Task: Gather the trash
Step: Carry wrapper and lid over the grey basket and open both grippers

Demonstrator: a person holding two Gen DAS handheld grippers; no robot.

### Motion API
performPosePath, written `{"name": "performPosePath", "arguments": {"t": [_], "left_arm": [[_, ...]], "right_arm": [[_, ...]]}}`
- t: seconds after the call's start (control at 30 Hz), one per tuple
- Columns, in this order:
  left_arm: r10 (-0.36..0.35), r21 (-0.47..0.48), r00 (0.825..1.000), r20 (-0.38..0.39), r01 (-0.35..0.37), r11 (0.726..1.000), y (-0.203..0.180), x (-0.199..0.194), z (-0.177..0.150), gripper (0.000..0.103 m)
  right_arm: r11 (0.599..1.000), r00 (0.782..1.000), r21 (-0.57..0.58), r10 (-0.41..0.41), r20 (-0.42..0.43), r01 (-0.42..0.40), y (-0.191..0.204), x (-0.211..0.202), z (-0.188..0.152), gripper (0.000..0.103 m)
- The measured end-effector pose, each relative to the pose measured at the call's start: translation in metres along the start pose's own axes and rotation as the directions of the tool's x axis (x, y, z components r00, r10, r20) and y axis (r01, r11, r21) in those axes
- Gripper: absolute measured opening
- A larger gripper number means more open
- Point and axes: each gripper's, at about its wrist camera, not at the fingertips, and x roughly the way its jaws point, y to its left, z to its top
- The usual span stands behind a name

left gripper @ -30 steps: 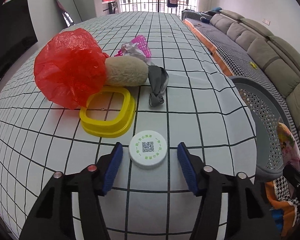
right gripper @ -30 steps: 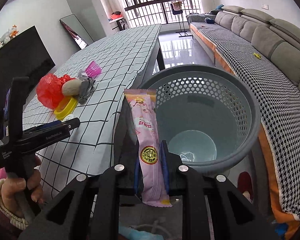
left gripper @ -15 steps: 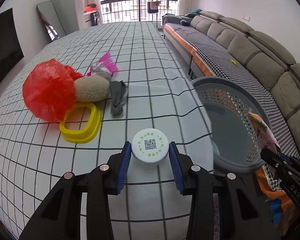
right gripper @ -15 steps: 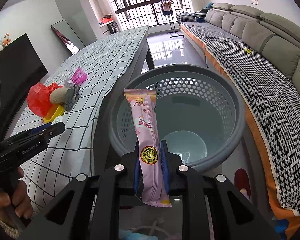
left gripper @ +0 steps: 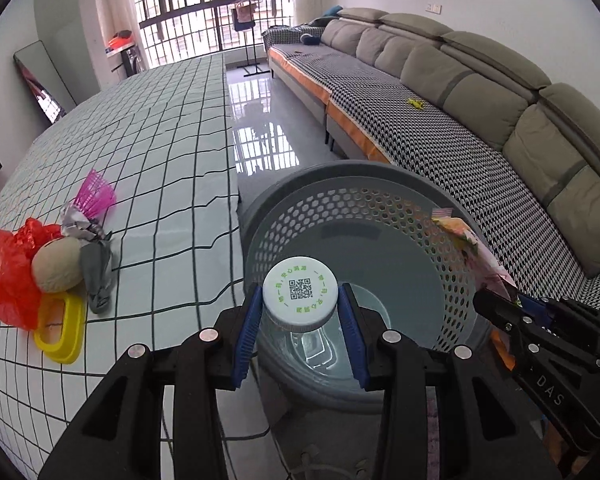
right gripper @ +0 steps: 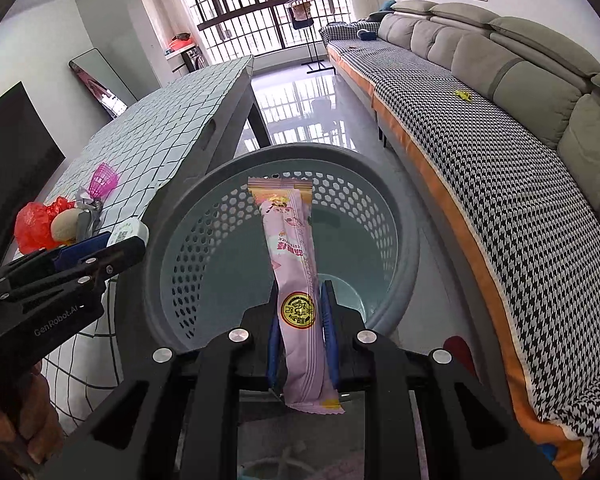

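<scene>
Left tool [left gripper: 299,322] pinching white cap [left gripper: 299,297], right tool [right gripper: 300,332] pinching pink wrapper [right gripper: 293,276]: centre both over basket [left gripper: 400,216] before release.

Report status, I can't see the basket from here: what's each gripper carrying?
Left gripper shut on white lid, right gripper shut on pink wrapper. Both over grey basket. Nothing blocking.

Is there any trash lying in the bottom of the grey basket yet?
No: the grey basket's floor looks bare; the pink snack wrapper remains clamped in the right gripper above it.

Grey sofa [left gripper: 480,92]; leaning mirror [right gripper: 100,80].
</scene>
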Motion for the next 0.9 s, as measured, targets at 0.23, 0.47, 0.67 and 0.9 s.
{"name": "performPosePath", "arguments": {"t": [0.23, 0.47, 0.67, 0.9], "left_arm": [[-0.005, 0.001, 0.999, -0.041, 0.005, 1.0, -0.004, 0.023, 0.004, 0.039], [-0.006, -0.019, 0.999, -0.043, 0.005, 1.0, 0.001, 0.025, 0.005, 0.054], [0.005, -0.024, 0.999, -0.036, -0.006, 1.0, 0.002, 0.021, 0.006, 0.061], [0.016, -0.026, 0.999, -0.037, -0.017, 1.0, 0.002, 0.02, 0.005, 0.062]], "right_arm": [[1.0, 0.999, -0.011, 0.008, -0.034, -0.008, -0.004, 0.015, 0.007, 0.018], [1.0, 0.999, -0.02, 0.0, -0.032, 0.0, -0.002, 0.018, 0.008, 0.034], [1.0, 1.0, -0.005, -0.008, -0.014, 0.008, -0.006, 0.013, 0.01, 0.047], [1.0, 1.0, 0.011, -0.012, -0.022, 0.013, -0.009, 0.014, 0.006, 0.047]]}}
